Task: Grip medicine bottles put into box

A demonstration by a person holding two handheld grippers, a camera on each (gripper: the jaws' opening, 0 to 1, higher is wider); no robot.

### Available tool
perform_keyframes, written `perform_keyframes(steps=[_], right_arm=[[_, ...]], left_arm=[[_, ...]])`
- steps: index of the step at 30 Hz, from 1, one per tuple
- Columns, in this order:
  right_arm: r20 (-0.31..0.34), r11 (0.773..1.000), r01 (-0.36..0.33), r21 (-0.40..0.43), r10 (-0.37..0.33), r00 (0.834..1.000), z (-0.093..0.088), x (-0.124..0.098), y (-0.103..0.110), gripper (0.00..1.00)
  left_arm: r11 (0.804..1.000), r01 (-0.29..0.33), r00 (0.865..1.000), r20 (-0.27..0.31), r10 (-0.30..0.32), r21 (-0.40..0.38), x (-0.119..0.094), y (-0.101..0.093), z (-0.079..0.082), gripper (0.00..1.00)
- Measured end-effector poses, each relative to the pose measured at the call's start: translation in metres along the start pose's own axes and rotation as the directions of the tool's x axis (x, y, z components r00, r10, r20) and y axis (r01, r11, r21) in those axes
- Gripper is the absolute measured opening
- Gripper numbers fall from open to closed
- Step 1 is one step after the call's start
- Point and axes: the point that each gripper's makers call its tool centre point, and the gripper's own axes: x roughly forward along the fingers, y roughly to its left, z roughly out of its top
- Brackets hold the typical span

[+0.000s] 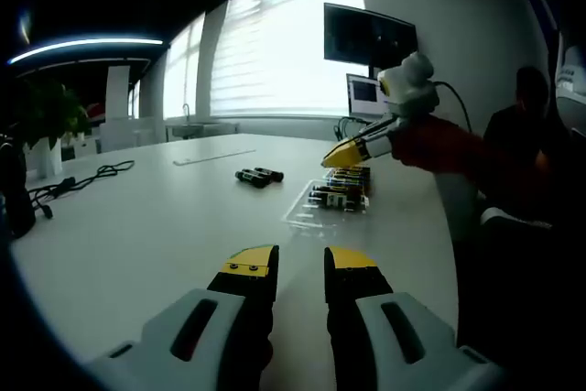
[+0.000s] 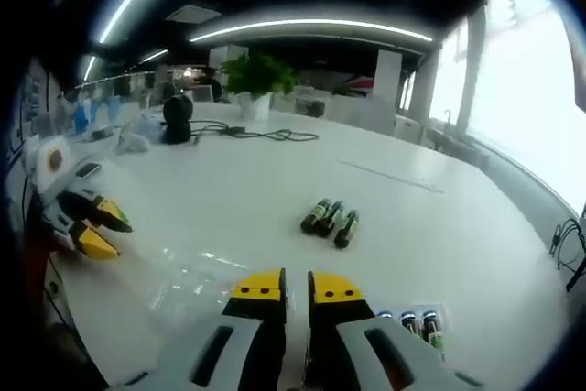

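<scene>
left gripper (image 1: 300, 266): fingers narrowly parted, nothing held, low over worktop (image 1: 137, 235)
right gripper (image 2: 284, 286): fingers nearly closed, nothing held, above clear box (image 1: 330, 197)
loose bottles (image 2: 331, 219): three lying together on worktop
box: bottles inside

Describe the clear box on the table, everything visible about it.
The clear box looks like thin transparent plastic, shallow and rectangular, lying flat on the white table. It holds a row of small dark bottles with lighter caps. The right gripper hovers just above it, apart from it. Three loose bottles lie beside it.
</scene>
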Motion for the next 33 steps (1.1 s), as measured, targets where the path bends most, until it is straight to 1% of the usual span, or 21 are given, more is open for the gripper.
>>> perform_keyframes(steps=[6,11,19,24,33], right_arm=[[0.005,1.000,0.018,0.001,-0.018,1.000,0.004,0.005,-0.014,0.06],[0.002,0.999,0.020,0.026,-0.020,1.000,0.001,0.011,-0.021,0.08],[-0.005,0.999,0.032,-0.007,-0.032,0.999,0.004,0.021,-0.033,0.09],[-0.017,1.000,0.025,-0.001,-0.025,1.000,0.004,0.027,-0.039,0.10],[-0.037,0.999,0.034,-0.034,-0.036,0.999,0.005,0.036,-0.050,0.11]], left_arm=[[1.000,0.000,1.000,-0.001,0.000,-0.001,0.000,0.000,0.000,0.14],[1.000,0.000,1.000,0.000,0.000,-0.001,0.000,0.000,0.000,0.14],[1.000,0.002,1.000,0.001,-0.002,-0.002,0.001,-0.001,0.000,0.14],[1.000,0.002,1.000,0.000,-0.002,-0.002,0.001,0.000,0.000,0.14],[1.000,0.002,1.000,-0.002,-0.002,-0.001,0.001,0.000,-0.001,0.14]])
